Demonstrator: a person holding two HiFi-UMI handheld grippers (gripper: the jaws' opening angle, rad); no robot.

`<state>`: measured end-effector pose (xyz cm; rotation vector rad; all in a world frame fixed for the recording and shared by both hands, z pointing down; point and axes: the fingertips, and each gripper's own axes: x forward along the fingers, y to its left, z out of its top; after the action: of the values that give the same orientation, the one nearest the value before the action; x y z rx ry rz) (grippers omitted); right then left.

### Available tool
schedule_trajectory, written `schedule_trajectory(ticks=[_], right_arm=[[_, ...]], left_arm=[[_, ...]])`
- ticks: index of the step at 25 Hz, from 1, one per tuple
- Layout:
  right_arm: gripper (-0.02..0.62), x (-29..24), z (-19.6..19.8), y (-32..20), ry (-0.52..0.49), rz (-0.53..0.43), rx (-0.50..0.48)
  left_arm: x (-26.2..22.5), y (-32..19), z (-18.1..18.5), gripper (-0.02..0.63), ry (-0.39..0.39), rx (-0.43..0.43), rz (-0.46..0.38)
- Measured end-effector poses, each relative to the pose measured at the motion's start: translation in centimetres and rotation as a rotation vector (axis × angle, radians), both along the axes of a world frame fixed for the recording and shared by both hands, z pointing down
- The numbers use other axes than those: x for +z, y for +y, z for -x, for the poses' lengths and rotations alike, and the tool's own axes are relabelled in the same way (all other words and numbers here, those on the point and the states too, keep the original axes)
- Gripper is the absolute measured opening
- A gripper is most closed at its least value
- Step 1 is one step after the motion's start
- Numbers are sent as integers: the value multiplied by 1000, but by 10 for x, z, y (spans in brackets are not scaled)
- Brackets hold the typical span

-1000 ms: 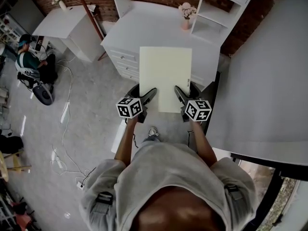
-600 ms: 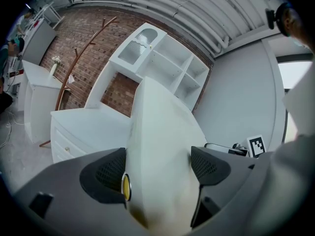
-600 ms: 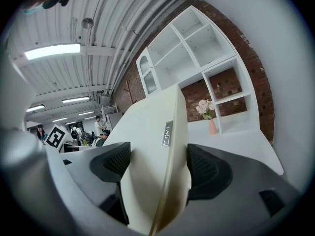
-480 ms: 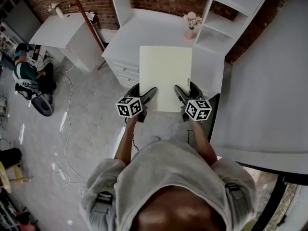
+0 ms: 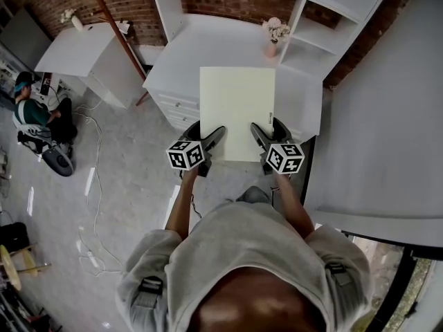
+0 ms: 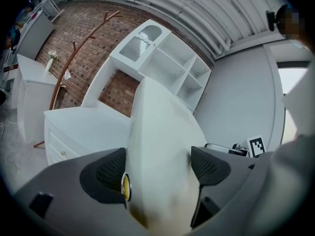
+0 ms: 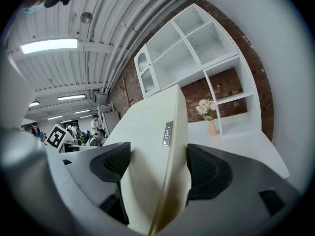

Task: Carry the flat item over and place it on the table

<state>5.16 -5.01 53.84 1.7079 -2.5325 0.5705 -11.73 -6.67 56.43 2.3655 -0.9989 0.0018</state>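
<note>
While they stand apart, the left hand-held gripper (image 5: 210,138) and right hand-held gripper (image 5: 258,137) each clamp the pale flat panel (image 5: 237,106).

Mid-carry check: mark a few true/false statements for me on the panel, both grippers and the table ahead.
1. The left gripper and the right gripper are each shut on the flat panel. True.
2. The panel lies on the white table. False: the grippers hold it up in the air by its near edge, and that edge hangs over the floor.
3. A vase of flowers stands on the table beyond the panel. True.
4. The right gripper grips the panel's far edge. False: it grips the near edge, at the right corner.
5. The table's drawers are pulled open. False: they are shut.
</note>
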Motion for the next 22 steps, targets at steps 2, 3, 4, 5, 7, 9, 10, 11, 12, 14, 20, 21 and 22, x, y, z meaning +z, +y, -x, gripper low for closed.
schedule_trajectory(ticks=[2, 3, 4, 5, 7, 9, 10, 11, 12, 14, 20, 21, 22], right_arm=[[365, 3, -1, 1, -1, 4, 8], [365, 3, -1, 1, -1, 5, 11], [365, 4, -1, 2, -1, 6, 13], [365, 4, -1, 2, -1, 7, 14], [365, 5, -1, 2, -1, 10, 17], [365, 7, -1, 2, -3, 13, 21], [365, 8, -1, 2, -3, 15, 21], [365, 10, -1, 1, -4, 17, 22], [365, 12, -1, 0, -4, 20, 22], [365, 14, -3, -5, -5, 23, 24], [365, 19, -13, -33, -16, 23, 28], [365, 19, -15, -40, -17, 23, 28], [365, 20, -17, -47, -18, 22, 27]], left_arm=[[3, 0, -1, 420, -2, 8, 4], [3, 0, -1, 420, -3, 11, 5], [3, 0, -1, 420, -3, 12, 6], [4, 0, -1, 420, -4, 13, 8], [5, -1, -1, 420, -5, 15, 11], [6, -1, -1, 420, -7, 16, 13], [8, -1, -1, 420, -7, 17, 15], [10, -2, -1, 420, -7, 17, 19], [12, -3, -1, 420, -7, 16, 22], [14, -8, -2, 420, -10, 17, 25], [17, -37, -13, 420, -19, 20, 25], [17, -43, -15, 419, -20, 19, 26], [17, -50, -17, 420, -21, 18, 26]])
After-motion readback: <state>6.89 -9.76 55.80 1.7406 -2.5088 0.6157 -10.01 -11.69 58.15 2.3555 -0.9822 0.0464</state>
